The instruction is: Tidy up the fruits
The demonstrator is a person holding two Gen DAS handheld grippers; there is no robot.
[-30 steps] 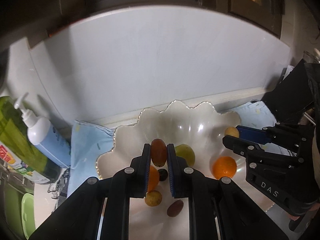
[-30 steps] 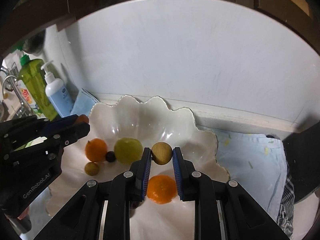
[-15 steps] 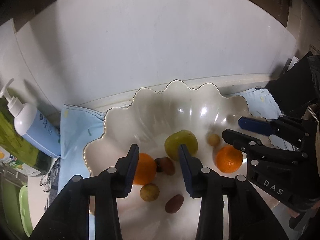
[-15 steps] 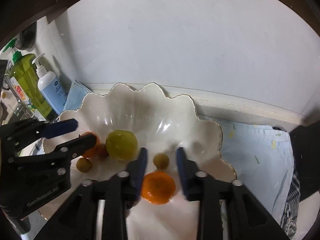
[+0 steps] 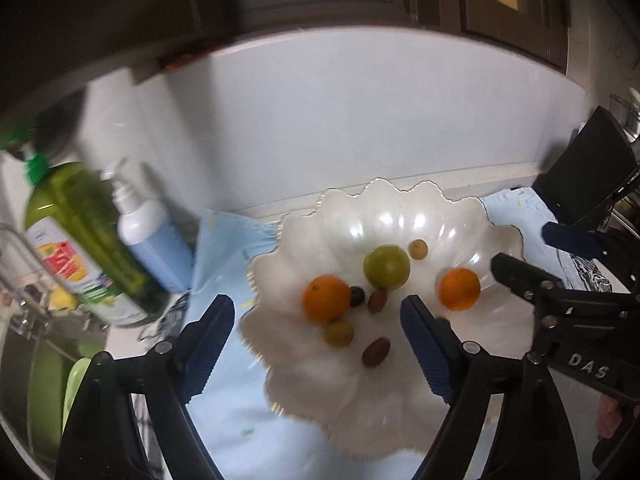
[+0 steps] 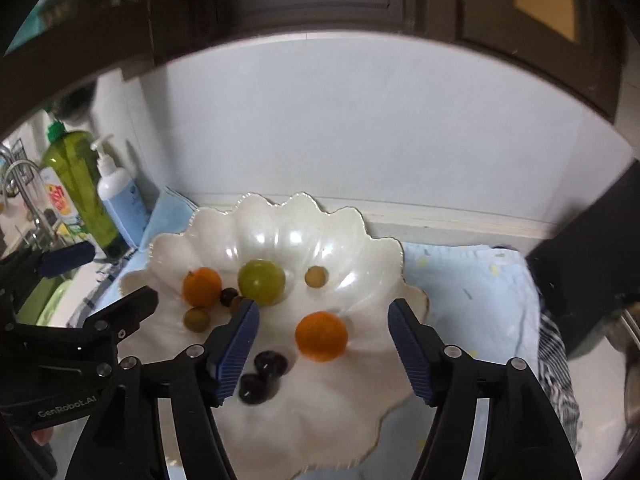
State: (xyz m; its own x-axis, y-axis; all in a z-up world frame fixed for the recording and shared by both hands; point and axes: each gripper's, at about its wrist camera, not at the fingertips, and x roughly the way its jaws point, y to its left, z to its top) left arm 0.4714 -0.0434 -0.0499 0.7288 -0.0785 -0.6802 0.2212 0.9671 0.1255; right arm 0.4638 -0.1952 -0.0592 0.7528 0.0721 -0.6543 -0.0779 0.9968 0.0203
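A white scalloped bowl (image 5: pixel 432 208) sits on a light blue cloth (image 5: pixel 224 240). It holds two oranges (image 5: pixel 326 297) (image 5: pixel 459 289), a green round fruit (image 5: pixel 386 266), a small tan fruit (image 5: pixel 418 249), a small yellow-green fruit (image 5: pixel 339 332), two brown fruits (image 5: pixel 376 352) and dark grapes (image 6: pixel 264 376). My left gripper (image 5: pixel 316 344) is open and empty above the bowl's near side. My right gripper (image 6: pixel 322 340) is open and empty above the bowl; an orange (image 6: pixel 321 335) lies between its fingers below. The bowl also shows in the right wrist view (image 6: pixel 360 240).
A green detergent bottle (image 5: pixel 76 240) and a white-blue pump bottle (image 5: pixel 152 236) stand left of the bowl. A sink with a faucet (image 6: pixel 16 176) is further left. A black object (image 5: pixel 592 168) stands at the right. A white wall rises behind.
Both grippers have opened wide and pulled back upward. The brown fruit from the left one and the tan fruit from the right one now lie in the bowl.
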